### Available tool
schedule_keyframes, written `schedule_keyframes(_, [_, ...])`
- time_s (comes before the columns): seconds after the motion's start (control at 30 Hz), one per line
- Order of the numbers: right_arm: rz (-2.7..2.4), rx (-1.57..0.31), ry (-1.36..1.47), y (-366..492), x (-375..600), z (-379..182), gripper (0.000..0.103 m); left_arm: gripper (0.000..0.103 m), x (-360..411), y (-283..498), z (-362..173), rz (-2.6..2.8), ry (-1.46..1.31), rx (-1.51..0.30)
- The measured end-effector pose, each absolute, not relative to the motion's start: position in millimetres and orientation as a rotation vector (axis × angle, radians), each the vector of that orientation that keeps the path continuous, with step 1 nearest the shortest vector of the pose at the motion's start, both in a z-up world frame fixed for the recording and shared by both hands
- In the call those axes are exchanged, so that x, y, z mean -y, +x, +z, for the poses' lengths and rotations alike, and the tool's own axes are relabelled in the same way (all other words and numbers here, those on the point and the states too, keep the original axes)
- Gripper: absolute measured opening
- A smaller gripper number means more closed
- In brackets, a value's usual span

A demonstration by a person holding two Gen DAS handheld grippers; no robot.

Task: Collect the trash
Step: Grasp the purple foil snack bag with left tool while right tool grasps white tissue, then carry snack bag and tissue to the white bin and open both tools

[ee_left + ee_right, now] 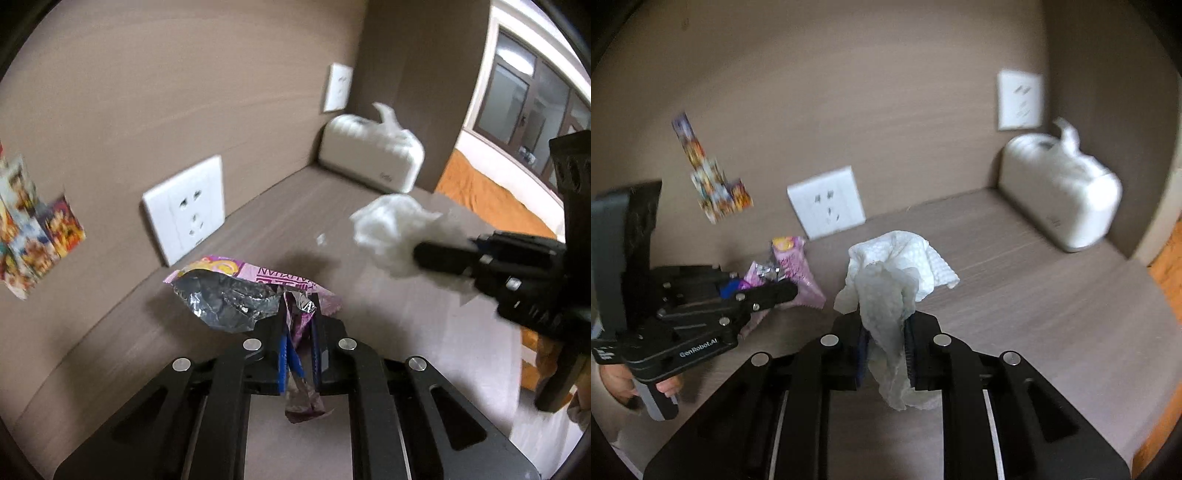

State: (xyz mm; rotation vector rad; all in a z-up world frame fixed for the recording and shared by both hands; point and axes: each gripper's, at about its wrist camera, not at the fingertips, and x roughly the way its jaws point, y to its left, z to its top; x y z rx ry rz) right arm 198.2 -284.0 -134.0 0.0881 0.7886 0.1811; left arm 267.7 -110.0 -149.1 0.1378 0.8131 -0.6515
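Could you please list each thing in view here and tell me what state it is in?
Left hand-held gripper: shut on the snack wrapper.
Right hand-held gripper: shut on the tissue.
Snack wrapper: torn open, crumpled.
Tissue: crumpled.
Tissue box: one tissue sticking out.
Wall socket: nothing plugged in.

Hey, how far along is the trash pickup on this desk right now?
Done: both pieces are gripped. In hand: the left gripper is shut on the pink snack wrapper, and the right gripper is shut on the crumpled white tissue. Left: neither is binned yet, no bin is visible, and a small white scrap remains on the desk.
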Motion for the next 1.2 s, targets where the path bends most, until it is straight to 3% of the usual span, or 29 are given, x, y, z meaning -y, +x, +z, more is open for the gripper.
schedule_keyframes(0.47, [0.005, -0.645, 0.131, 80, 353, -62, 0.018, 0.009, 198, 179, -88, -0.876, 0.201, -0.698])
schedule_keyframes(1.2, [-0.308, -0.672, 0.278, -94, 474, -74, 0.018, 0.009, 391, 31, -127, -1.263, 0.383, -0.755])
